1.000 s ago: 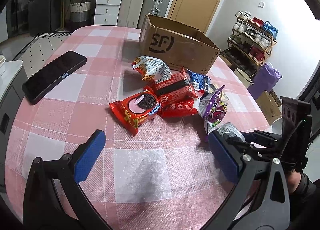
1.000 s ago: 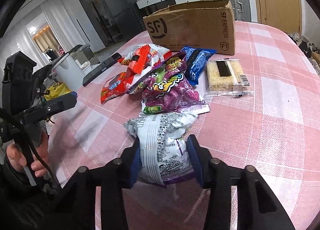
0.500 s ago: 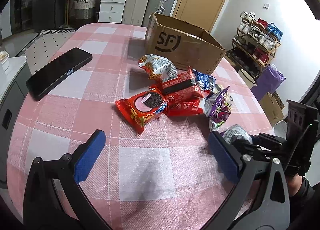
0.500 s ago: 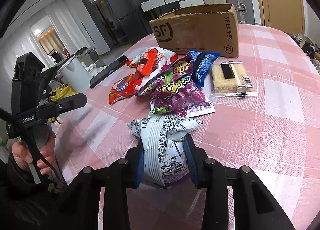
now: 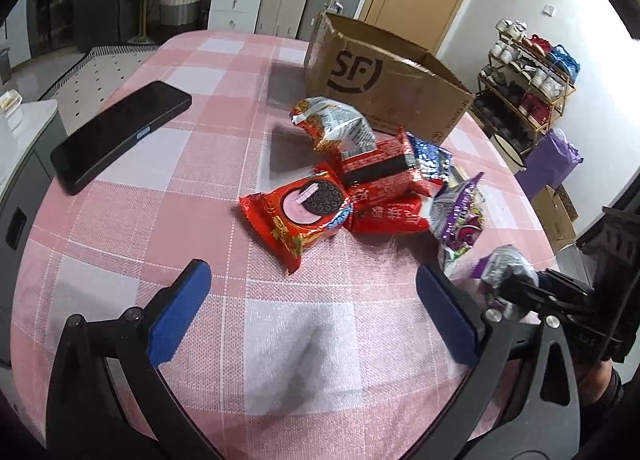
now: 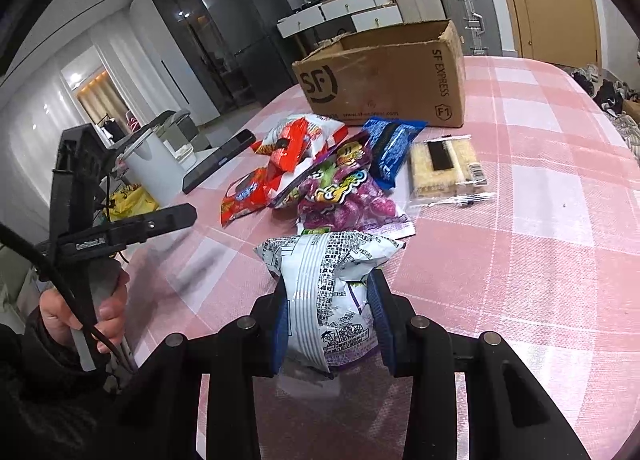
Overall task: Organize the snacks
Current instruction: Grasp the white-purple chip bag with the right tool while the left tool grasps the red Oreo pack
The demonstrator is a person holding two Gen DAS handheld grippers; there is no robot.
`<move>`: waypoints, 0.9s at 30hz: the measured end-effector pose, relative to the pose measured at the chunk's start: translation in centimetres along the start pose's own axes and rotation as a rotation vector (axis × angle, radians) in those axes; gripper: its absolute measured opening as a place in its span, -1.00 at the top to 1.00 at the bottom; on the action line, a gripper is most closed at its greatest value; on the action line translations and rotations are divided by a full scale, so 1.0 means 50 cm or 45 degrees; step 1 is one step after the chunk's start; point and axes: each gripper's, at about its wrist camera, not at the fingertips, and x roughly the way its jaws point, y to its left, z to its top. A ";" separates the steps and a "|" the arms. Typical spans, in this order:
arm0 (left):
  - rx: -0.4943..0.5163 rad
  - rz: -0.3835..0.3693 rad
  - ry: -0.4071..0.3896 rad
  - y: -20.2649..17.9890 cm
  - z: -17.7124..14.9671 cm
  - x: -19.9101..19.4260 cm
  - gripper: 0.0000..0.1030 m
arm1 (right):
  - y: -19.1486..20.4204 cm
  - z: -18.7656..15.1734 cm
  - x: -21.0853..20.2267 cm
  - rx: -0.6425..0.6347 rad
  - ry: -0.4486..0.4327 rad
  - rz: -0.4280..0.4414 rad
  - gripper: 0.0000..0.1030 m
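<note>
Blue-padded fingers [image 6: 379, 324] of the right gripper [image 6: 330, 326] are clamping a white snack bag [image 6: 328, 284] from both sides, squeezing its lower half while its top is puffing out above them. That bag is sitting at the near end of the snack pile, well short of the box [image 6: 384, 78], which is standing open at the far side of the pink checked surface [image 6: 540, 244]. Between bag and box, a purple bag [image 6: 344, 200] is lying just beyond the white one, with a blue pack [image 6: 390, 148] and a clear cracker pack [image 6: 444, 168] closer to the box. Red packs [image 5: 308, 216] are lying to the left of the purple one, and a crumpled red-and-white bag [image 5: 336, 128] is resting just before the box. The left gripper [image 5: 308, 312] is hovering over bare cloth, its fingers [image 5: 180, 310] standing wide apart with nothing between them, the red packs lying beyond it toward the box. A phone [image 5: 120, 136] is lying well left of the box.
</note>
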 end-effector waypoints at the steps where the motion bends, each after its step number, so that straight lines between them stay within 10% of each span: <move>1: -0.004 0.005 0.010 0.001 0.003 0.008 -0.98 | -0.002 0.000 -0.002 0.002 -0.003 -0.003 0.30; 27: -0.035 0.149 0.115 0.028 0.094 0.149 -0.98 | -0.041 -0.007 -0.024 0.074 -0.030 -0.019 0.30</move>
